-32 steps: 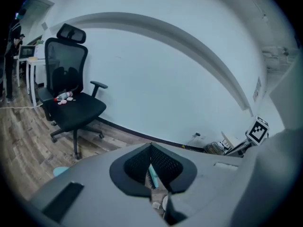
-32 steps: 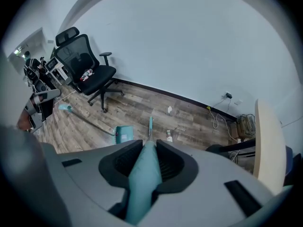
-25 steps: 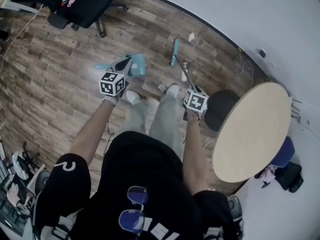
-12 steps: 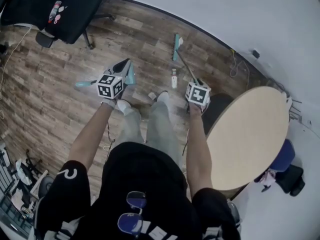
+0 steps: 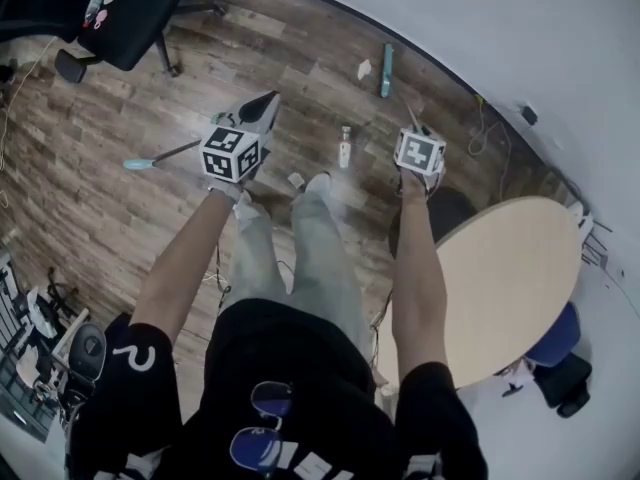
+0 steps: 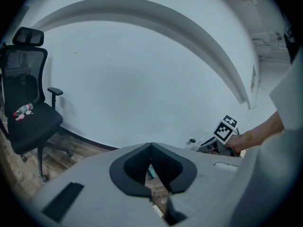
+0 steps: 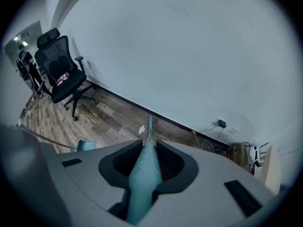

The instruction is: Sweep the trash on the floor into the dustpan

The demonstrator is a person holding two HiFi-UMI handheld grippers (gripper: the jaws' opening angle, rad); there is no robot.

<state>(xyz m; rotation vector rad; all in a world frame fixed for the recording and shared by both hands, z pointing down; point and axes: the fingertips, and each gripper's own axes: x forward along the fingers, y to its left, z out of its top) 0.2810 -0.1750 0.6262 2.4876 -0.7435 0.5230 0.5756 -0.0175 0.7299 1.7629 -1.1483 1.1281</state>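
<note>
Though half-hidden (behind left gripper), dustpan.

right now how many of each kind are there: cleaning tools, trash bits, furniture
cleaning tools: 2 (broom, dustpan)
trash bits: 2 (crumpled paper, bottle)
furniture: 2 (office chair, round table)
total: 6
a small white bit near the person's feet is too unclear to count
</note>
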